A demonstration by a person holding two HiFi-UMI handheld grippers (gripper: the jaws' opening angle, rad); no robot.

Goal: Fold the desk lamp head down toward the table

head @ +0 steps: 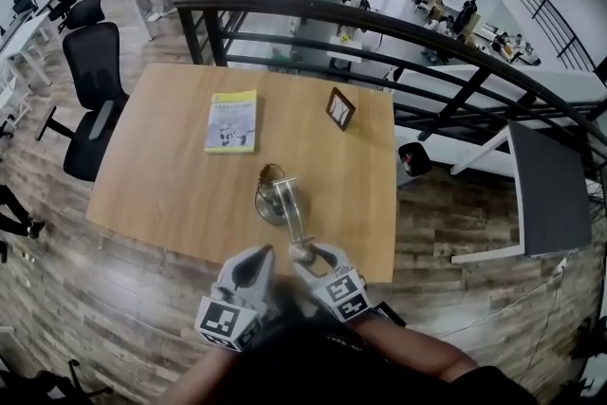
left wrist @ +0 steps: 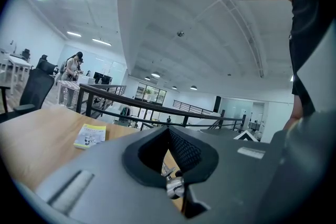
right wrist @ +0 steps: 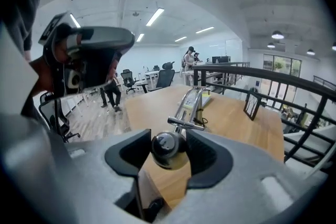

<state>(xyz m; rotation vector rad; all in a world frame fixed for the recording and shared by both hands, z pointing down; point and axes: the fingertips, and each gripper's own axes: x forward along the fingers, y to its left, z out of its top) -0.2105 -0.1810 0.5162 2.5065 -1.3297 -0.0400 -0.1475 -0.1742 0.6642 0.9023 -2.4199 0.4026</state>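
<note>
A: What is the right gripper point(right wrist: 169, 140) doing?

B: Its jaws are clamped on the lamp head point(right wrist: 167, 153), a round chrome knob seated between the dark pads. The left gripper point(left wrist: 168, 131) hangs just beside it, jaws pressed together on nothing.

A: And where is the lamp point(head: 282, 204)?

B: It stands on the table point(head: 161, 185) near the front edge. Its arm point(right wrist: 191, 105) rises toward the person. A booklet point(head: 232, 120) and a picture frame point(head: 340, 107) lie well apart behind it.

A: What could go wrong?

B: The chrome looks slick and curved, so the head may squirt out of the pads once the right gripper pushes down. Nothing steadies the base point(head: 269, 203) either. A stiff joint could tip the lamp or drag it toward the edge.
</note>
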